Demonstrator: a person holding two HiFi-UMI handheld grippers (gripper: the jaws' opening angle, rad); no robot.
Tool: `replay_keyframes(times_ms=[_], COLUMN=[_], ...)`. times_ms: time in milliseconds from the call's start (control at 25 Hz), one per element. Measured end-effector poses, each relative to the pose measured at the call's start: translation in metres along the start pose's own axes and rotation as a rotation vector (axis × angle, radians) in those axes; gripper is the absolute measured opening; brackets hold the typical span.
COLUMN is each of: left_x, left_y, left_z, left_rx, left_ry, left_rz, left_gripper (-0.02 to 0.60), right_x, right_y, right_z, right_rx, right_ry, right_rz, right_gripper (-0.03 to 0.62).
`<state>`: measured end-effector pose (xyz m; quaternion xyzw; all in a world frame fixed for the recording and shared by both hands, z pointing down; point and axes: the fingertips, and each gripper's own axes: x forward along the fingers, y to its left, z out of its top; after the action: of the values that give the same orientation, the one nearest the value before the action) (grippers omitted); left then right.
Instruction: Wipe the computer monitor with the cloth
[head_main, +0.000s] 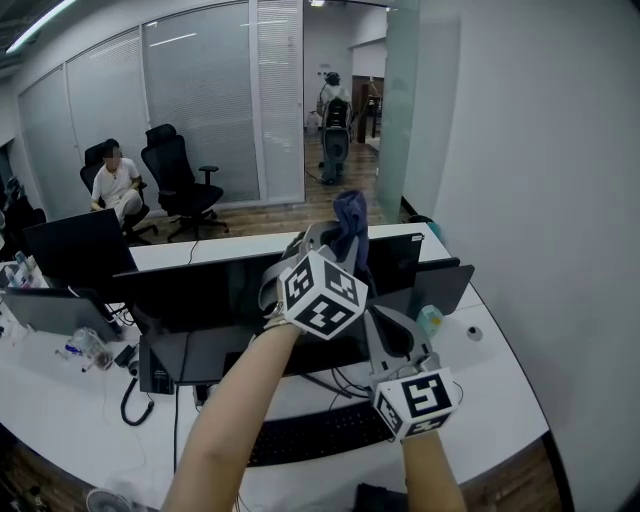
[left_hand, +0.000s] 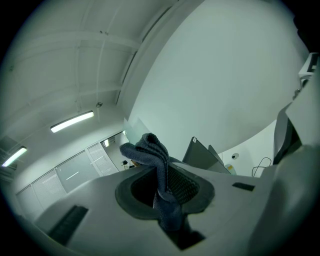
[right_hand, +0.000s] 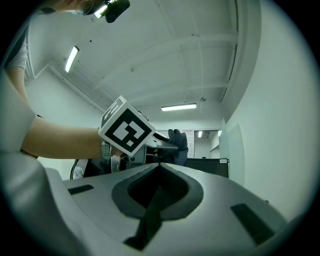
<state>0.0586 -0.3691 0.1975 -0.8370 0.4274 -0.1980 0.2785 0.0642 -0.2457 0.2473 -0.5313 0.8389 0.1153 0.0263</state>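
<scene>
My left gripper (head_main: 340, 248) is raised over the top edge of the wide black monitor (head_main: 200, 295) and is shut on a dark blue cloth (head_main: 350, 215), which sticks up from its jaws. In the left gripper view the cloth (left_hand: 159, 170) is pinched between the jaws of the left gripper (left_hand: 164, 186), bunched above them, with a monitor edge (left_hand: 200, 156) beyond. My right gripper (head_main: 378, 318) is lower and nearer, in front of the screen, shut on nothing. The right gripper view shows that gripper (right_hand: 159, 166) shut, with the left gripper's marker cube (right_hand: 127, 131) and the cloth (right_hand: 179, 146) ahead.
The monitors stand on a white curved desk (head_main: 500, 380) with a black keyboard (head_main: 310, 432) in front. A second dark screen (head_main: 75, 250) stands at left. A white wall (head_main: 560, 200) is close on the right. A person (head_main: 115, 185) sits in a chair at back left.
</scene>
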Motion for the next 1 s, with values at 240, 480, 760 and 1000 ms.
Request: replay_keyframes(times_ms=[240, 480, 760, 1000], left_x=[-0.012, -0.025, -0.04, -0.053], left_y=[0.011, 0.022, 0.037, 0.047], left_z=[-0.011, -0.021, -0.034, -0.045], left_rx=[-0.007, -0.017, -0.027, -0.036], left_ry=[0.006, 0.012, 0.015, 0.012], left_rz=[-0.007, -0.006, 0.004, 0.008], left_gripper=[0.06, 0.06, 0.06, 0.06], right_x=[0.006, 0.007, 0.011, 0.014], right_y=[0.017, 0.027, 0.044, 0.056], right_z=[0.007, 0.011, 0.014, 0.016], right_rx=[-0.012, -0.013, -0.028, -0.039], right_ry=[-0.005, -0.002, 0.003, 0.009], right_rz=[0.0, -0.01, -0.015, -0.021], right_gripper=[0.008, 0.008, 0.008, 0.008])
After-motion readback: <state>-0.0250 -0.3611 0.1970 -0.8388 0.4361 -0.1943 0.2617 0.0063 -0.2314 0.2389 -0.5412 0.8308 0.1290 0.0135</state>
